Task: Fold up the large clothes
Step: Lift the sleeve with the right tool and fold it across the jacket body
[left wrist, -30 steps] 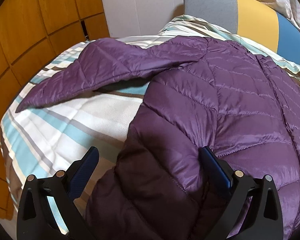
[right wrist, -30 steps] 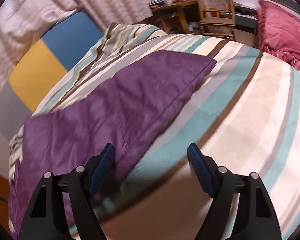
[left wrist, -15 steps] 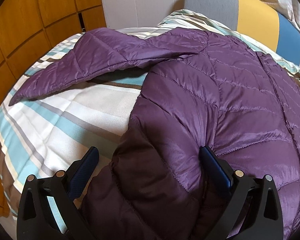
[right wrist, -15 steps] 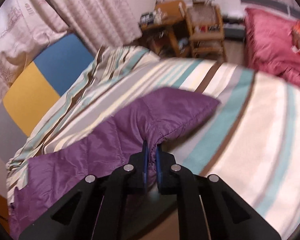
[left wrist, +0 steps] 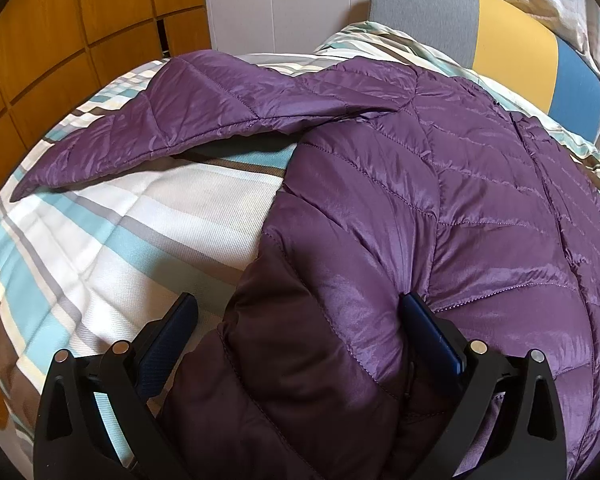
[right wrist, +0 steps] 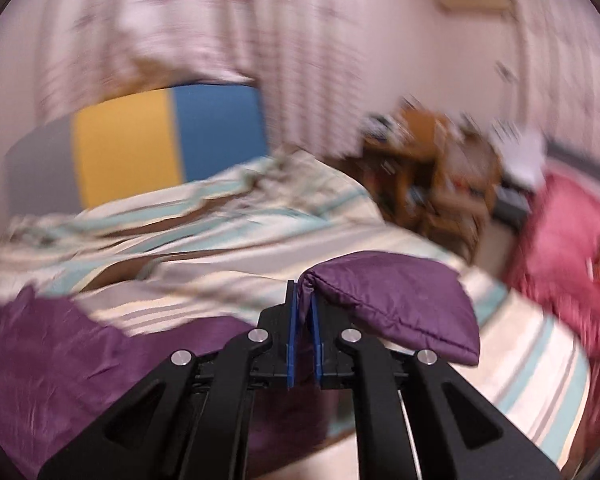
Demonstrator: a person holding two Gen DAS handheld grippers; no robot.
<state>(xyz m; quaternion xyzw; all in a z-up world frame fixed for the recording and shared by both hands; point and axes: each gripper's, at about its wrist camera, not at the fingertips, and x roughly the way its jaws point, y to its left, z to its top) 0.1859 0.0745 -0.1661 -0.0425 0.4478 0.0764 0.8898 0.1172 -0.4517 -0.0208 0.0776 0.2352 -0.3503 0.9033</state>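
Striped bedding (left wrist: 148, 216) beneath purple jacket (left wrist: 440, 200), wooden wardrobe (left wrist: 60, 40) beside.

Purple quilted puffer jacket (left wrist: 440, 208), glossy, on a duvet (left wrist: 100, 240) striped white, teal, grey and brown. Headboard (left wrist: 512, 36) in grey, yellow and blue blocks. Orange-brown wooden wardrobe panels (left wrist: 80, 20). Crimson blanket (right wrist: 560, 240) off right.

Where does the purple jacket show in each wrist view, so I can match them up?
Left wrist: purple jacket fills the centre and right, one sleeve stretched left over the striped bedding.
Right wrist: its other sleeve end is pinched in the right tongs, lifted at centre; more jacket lower left.
Shared landmark: the grey, yellow and blue headboard.
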